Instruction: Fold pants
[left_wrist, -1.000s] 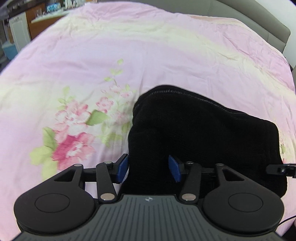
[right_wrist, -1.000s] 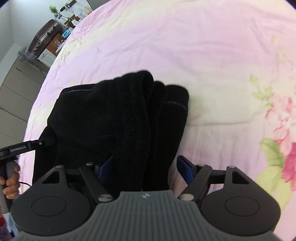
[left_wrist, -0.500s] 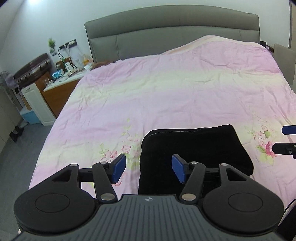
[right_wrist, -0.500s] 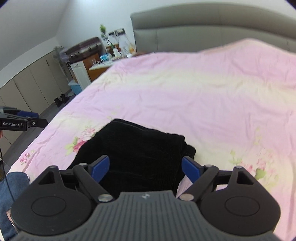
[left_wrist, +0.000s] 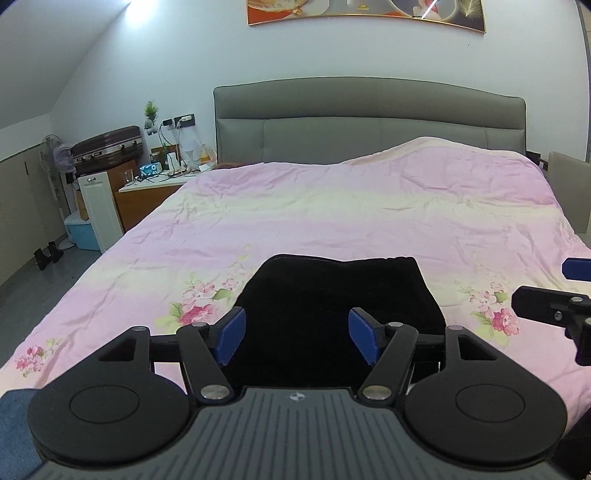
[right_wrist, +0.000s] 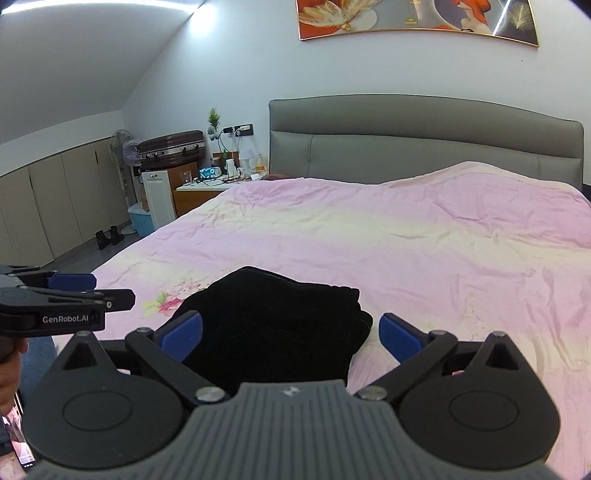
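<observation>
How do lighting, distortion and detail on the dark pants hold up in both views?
Left wrist: ceiling light flares top left, headboard bows from fisheye, pants read as a near-featureless black mass. Right wrist: same bowing, glare strip along the ceiling, faint ribbing visible on the pants.

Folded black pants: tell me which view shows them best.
The left wrist view: the folded black pants lie square-on as a flat, neat rectangle on the pink bedspread. The right wrist view sees them obliquely, showing the stacked fold edges at their right.

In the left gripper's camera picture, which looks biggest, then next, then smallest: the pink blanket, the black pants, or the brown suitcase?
1. Pink blanket
2. Black pants
3. Brown suitcase

The suitcase is farther away, so it may only look smaller.
</observation>
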